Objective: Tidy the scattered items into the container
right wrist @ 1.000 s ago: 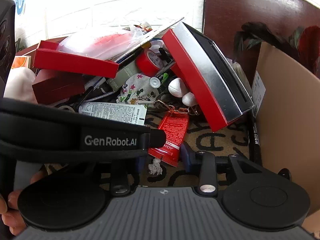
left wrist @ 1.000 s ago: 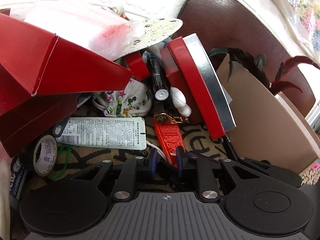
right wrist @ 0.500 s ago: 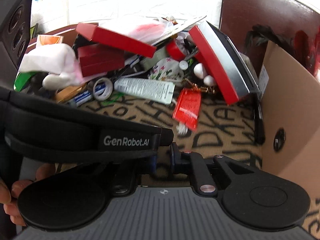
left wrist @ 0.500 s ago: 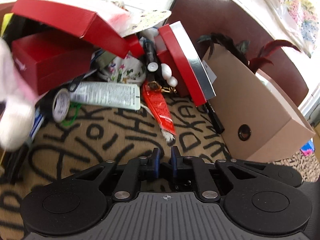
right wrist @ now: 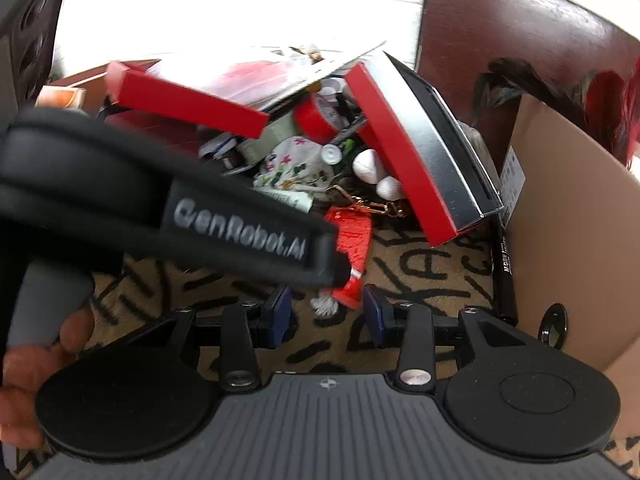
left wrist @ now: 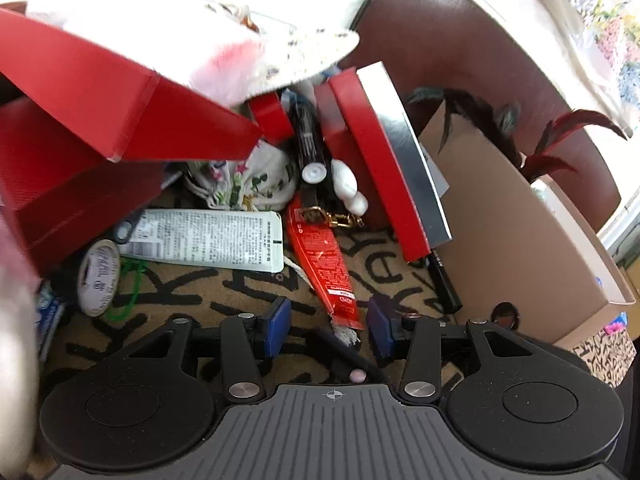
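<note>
A red tube (left wrist: 326, 264) lies on the patterned mat, its crimped end between my left gripper's (left wrist: 328, 326) open blue pads. It also shows in the right wrist view (right wrist: 352, 244), just ahead of my right gripper (right wrist: 325, 314), which is open too. A white tube (left wrist: 208, 240), a tape roll (left wrist: 98, 278), a floral cloth pouch (left wrist: 248, 180), a black marker (left wrist: 310, 144) and red boxes (left wrist: 384, 160) are piled behind. The cardboard box (left wrist: 520, 232) stands at the right. The left gripper's body (right wrist: 160, 208) hides part of the pile in the right wrist view.
A black pen (right wrist: 505, 268) lies along the cardboard box's wall (right wrist: 572, 216). A brown chair back (left wrist: 460, 40) stands behind the pile. Feathers (left wrist: 560, 136) stick out of the box. A large red box (left wrist: 120, 108) overhangs the left side.
Both grippers have moved forward toward the pile and opened their jaws; half a second ago they were shut and farther back. The red tube now lies between the left pads.
</note>
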The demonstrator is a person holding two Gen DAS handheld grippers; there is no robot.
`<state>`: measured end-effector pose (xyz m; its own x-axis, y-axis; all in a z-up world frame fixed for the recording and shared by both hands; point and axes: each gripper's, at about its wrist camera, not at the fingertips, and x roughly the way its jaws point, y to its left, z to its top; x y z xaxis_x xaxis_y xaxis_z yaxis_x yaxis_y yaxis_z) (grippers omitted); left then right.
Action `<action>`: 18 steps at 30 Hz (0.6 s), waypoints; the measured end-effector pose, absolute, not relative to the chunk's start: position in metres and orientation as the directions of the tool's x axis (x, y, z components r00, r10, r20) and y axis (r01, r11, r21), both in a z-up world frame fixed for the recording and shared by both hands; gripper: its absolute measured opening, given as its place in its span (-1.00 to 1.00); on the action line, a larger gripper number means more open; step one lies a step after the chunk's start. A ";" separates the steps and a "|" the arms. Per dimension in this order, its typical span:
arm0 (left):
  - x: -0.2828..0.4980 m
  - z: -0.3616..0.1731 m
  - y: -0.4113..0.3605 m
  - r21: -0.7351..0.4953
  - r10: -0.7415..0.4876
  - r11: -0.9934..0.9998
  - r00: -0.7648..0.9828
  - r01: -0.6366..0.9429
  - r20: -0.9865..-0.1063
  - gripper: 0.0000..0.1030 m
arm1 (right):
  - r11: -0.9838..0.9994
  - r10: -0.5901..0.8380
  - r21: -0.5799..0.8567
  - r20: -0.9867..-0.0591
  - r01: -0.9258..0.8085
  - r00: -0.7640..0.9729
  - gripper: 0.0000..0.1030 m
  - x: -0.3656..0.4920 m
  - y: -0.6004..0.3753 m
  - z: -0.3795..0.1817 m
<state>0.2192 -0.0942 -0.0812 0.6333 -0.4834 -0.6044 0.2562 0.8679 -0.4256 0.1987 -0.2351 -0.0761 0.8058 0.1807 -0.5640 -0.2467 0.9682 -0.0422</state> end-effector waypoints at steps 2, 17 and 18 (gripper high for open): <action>0.225 -0.082 -0.096 -0.434 -0.495 0.861 0.630 0.264 -0.599 0.11 | 0.971 0.180 -0.028 -0.561 -0.236 0.808 -0.12 0.206 -0.239 -0.076; 0.212 -0.080 -0.100 -0.427 -0.500 0.862 0.600 0.273 -0.625 -0.51 | 0.964 0.207 -0.019 -0.578 -0.267 0.789 -0.51 0.190 -0.239 -0.073; 0.205 -0.081 -0.100 -0.428 -0.500 0.862 0.597 0.273 -0.627 -0.51 | 0.962 0.210 -0.019 -0.582 -0.271 0.786 -0.51 0.183 -0.238 -0.073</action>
